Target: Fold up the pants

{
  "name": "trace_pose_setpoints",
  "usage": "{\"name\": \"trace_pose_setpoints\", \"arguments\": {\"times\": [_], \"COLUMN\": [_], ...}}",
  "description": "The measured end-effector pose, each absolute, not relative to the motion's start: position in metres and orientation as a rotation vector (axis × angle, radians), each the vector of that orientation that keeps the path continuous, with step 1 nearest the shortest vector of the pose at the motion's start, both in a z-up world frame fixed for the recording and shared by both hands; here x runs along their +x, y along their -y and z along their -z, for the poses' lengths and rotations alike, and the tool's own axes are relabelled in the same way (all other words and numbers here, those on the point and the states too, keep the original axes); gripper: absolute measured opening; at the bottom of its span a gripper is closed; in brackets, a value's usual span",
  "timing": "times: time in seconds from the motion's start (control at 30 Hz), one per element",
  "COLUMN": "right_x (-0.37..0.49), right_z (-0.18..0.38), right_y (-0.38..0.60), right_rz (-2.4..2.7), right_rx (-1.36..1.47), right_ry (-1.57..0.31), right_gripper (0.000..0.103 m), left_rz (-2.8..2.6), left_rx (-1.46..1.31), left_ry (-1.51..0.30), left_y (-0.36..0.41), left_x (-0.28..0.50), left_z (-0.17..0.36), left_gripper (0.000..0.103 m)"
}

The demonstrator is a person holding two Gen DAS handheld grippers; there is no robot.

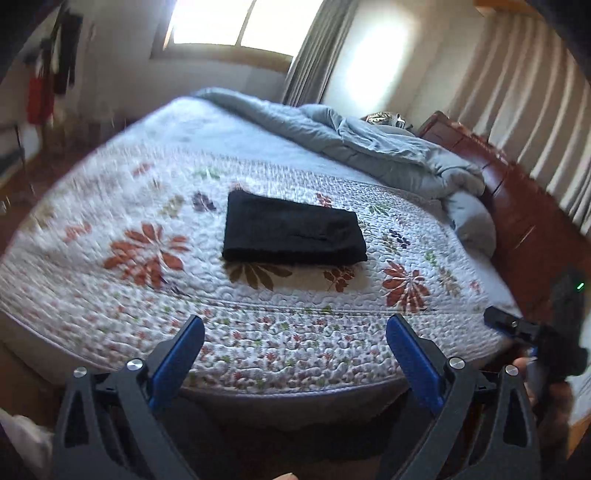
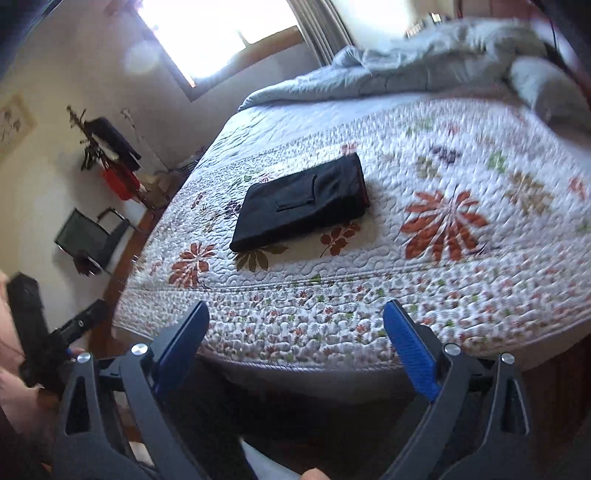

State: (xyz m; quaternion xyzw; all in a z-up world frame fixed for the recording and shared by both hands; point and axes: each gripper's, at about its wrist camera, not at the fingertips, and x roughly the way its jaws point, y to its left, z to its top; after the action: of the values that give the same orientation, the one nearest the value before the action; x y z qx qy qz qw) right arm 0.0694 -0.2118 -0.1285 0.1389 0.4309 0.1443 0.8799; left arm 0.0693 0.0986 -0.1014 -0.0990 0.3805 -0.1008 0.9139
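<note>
Black pants [image 1: 291, 233] lie folded into a flat rectangle on the floral quilt of the bed [image 1: 147, 206]. In the right wrist view the pants [image 2: 303, 201] show a pocket on top. My left gripper [image 1: 295, 332] is open and empty, held back over the near edge of the bed, well short of the pants. My right gripper [image 2: 295, 325] is open and empty too, also back over the near edge. The right gripper shows at the right edge of the left wrist view [image 1: 517, 326]; the left gripper shows at the left edge of the right wrist view [image 2: 79, 321].
A rumpled grey-blue duvet [image 1: 388, 147] lies heaped at the far side near the wooden headboard [image 1: 517, 206]. A dark chair [image 2: 88, 240] and a rack with hanging clothes [image 2: 110, 162] stand by the wall left of the bed. A bright window [image 1: 236, 22] is behind.
</note>
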Motion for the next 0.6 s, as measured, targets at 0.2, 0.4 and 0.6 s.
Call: {"name": "trace_pose_setpoints", "arguments": {"times": [0.2, 0.4, 0.6], "right_x": [0.015, -0.018, -0.042], "right_z": [0.072, 0.043, 0.021], "right_y": [0.177, 0.157, 0.144], "right_rz": [-0.176, -0.197, -0.221], "right_rx": [0.13, 0.092, 0.06], "right_ry": [-0.779, -0.761, -0.748], "right_gripper": [0.099, 0.1, 0.1], "left_rz": [0.175, 0.106, 0.062], "left_rx": [-0.073, -0.066, -0.087], "left_ry": [-0.715, -0.707, -0.665], "left_y": [-0.072, -0.074, -0.085], "left_x": [0.016, -0.017, -0.043], "left_z": [0.055, 0.026, 0.002], "left_gripper": [0.099, 0.099, 0.099]}}
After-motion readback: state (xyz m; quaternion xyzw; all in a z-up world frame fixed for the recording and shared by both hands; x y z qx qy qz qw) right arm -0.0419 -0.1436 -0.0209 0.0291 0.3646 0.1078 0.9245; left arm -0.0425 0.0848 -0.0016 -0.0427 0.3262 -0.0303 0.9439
